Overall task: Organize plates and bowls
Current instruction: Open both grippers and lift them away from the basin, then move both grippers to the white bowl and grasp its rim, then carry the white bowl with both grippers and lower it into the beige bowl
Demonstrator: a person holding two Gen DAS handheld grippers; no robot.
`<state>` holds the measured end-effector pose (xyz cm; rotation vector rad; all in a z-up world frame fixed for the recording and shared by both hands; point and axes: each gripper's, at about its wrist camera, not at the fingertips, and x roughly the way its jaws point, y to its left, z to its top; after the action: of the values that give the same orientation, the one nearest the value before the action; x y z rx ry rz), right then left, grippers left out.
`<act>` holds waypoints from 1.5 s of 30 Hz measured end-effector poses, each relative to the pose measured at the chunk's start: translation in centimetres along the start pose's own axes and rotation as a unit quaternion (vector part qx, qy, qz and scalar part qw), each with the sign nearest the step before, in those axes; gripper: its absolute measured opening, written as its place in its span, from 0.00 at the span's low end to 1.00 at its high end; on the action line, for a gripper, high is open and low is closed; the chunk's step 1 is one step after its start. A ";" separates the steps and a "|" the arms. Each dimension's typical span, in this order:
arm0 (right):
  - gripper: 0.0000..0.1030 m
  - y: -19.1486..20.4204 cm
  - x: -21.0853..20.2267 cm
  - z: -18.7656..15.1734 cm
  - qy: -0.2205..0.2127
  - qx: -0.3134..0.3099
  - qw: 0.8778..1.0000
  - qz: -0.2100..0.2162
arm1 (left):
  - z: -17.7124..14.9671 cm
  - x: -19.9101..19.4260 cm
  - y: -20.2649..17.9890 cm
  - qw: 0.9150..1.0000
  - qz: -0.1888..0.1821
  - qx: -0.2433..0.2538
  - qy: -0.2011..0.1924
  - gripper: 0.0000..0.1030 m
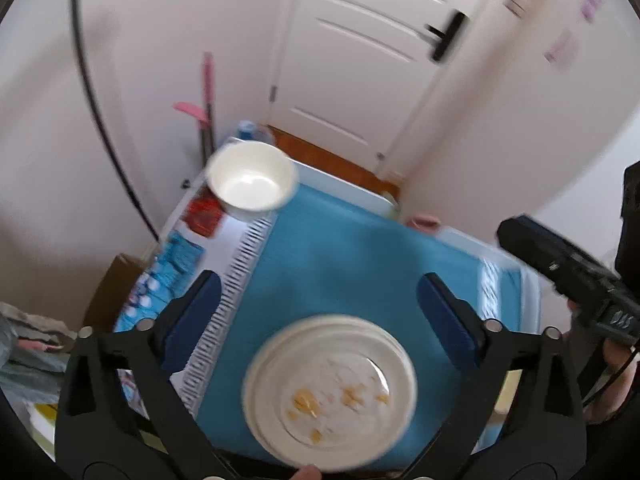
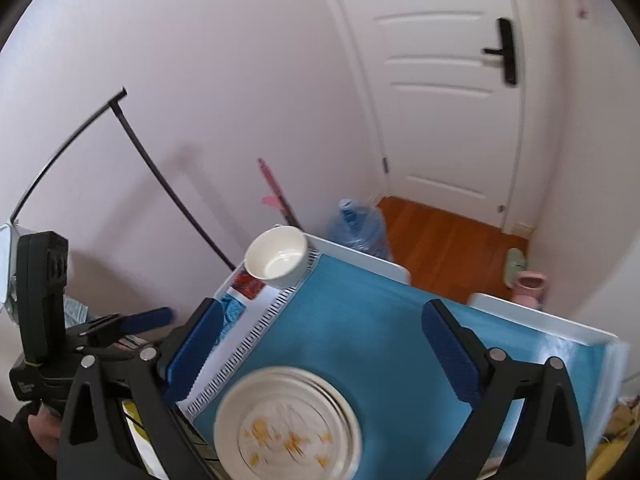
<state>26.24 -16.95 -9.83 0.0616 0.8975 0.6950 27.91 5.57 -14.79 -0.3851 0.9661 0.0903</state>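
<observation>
Left gripper (image 1: 320, 308): we see the jaws spread wide, nothing between the pads, held above the mat.
Right gripper (image 2: 322, 344): we see the jaws spread wide and empty, also above the mat.
Plates (image 1: 330, 392): stacked on the near part of the blue mat (image 1: 360, 248); we note yellow crumbs on the top one.
Bowl (image 1: 252, 176): white, upright, at the table's far left corner, well apart from the plates.
Table (image 2: 360, 254): white rim, near a closed door (image 2: 440, 100).

1. The black left gripper with blue padded fingers (image 1: 320, 312) is pointing steeply downward, jaws standing wide apart, gripping nothing
2. The matching black right gripper with blue pads (image 2: 324, 344) is tilting downward, jaws spread wide, likewise empty
</observation>
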 end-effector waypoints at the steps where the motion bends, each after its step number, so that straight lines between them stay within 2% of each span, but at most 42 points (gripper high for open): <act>1: 0.96 0.4 1.3 0.5 0.007 -0.002 1.000 0.002 | 0.4 0.5 0.8 1.000 0.003 -0.003 0.003 0.96; 4: 0.96 1.6 6.1 2.1 0.039 -0.016 0.999 0.000 | 2.0 3.0 4.7 0.999 0.019 -0.046 0.005 0.96; 7: 0.96 2.2 11.1 3.6 0.088 -0.035 0.995 -0.015 | 2.9 5.6 8.2 0.994 0.009 -0.109 -0.001 0.96; 10: 0.96 2.1 15.4 4.7 0.109 -0.034 0.993 -0.018 | 3.5 8.5 10.0 0.990 0.003 -0.144 0.006 0.95; 12: 0.96 1.8 18.5 5.0 0.140 -0.033 0.989 -0.013 | 4.0 10.7 10.7 0.989 0.004 -0.146 0.015 0.88; 14: 0.95 1.3 20.9 4.8 0.157 -0.025 0.987 -0.005 | 4.4 12.4 11.0 0.989 0.000 -0.144 0.024 0.74; 16: 0.91 0.9 22.9 4.7 0.170 -0.014 0.985 -0.001 | 4.6 14.5 11.1 0.989 -0.003 -0.140 0.038 0.66; 18: 0.74 0.6 24.6 4.7 0.180 -0.005 0.984 0.004 | 4.7 16.1 11.1 0.989 -0.005 -0.139 0.049 0.57; 20: 0.65 0.4 26.3 4.6 0.195 -0.001 0.981 0.009 | 4.9 17.3 11.1 0.988 -0.008 -0.140 0.059 0.47; 21: 0.61 0.4 26.9 4.4 0.200 -0.002 0.980 0.011 | 5.0 17.9 11.2 0.988 -0.009 -0.139 0.061 0.45; 23: 0.54 0.5 27.7 4.2 0.206 -0.005 0.978 0.016 | 5.3 18.7 11.4 0.989 -0.006 -0.136 0.061 0.35; 25: 0.47 0.7 28.5 4.1 0.210 -0.006 0.978 0.018 | 5.5 19.2 11.6 0.989 -0.002 -0.133 0.059 0.30; 27: 0.31 0.7 29.1 3.9 0.213 -0.001 0.977 0.026 | 5.7 19.6 12.0 0.989 0.002 -0.133 0.057 0.26; 28: 0.30 0.8 29.4 3.8 0.215 0.000 0.976 0.029 | 5.8 19.9 12.2 0.989 0.002 -0.134 0.058 0.22; 30: 0.19 0.9 29.7 3.8 0.210 0.004 0.977 0.040 | 5.8 20.3 12.5 0.989 0.000 -0.134 0.056 0.22; 37: 0.17 1.3 29.4 3.6 0.199 0.000 0.979 0.036 | 5.9 20.0 11.8 0.994 0.008 -0.101 0.048 0.22; 41: 0.17 1.4 28.2 3.4 0.182 0.001 0.983 0.038 | 5.7 18.3 10.5 0.997 0.016 -0.074 0.030 0.22; 45: 0.17 1.7 25.3 3.2 0.155 0.002 0.987 0.039 | 5.4 15.4 8.5 0.999 0.016 -0.051 0.010 0.22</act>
<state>38.43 -0.23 -24.89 -0.0098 1.2004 0.7883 38.82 13.96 -26.98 -0.4652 0.9894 0.1662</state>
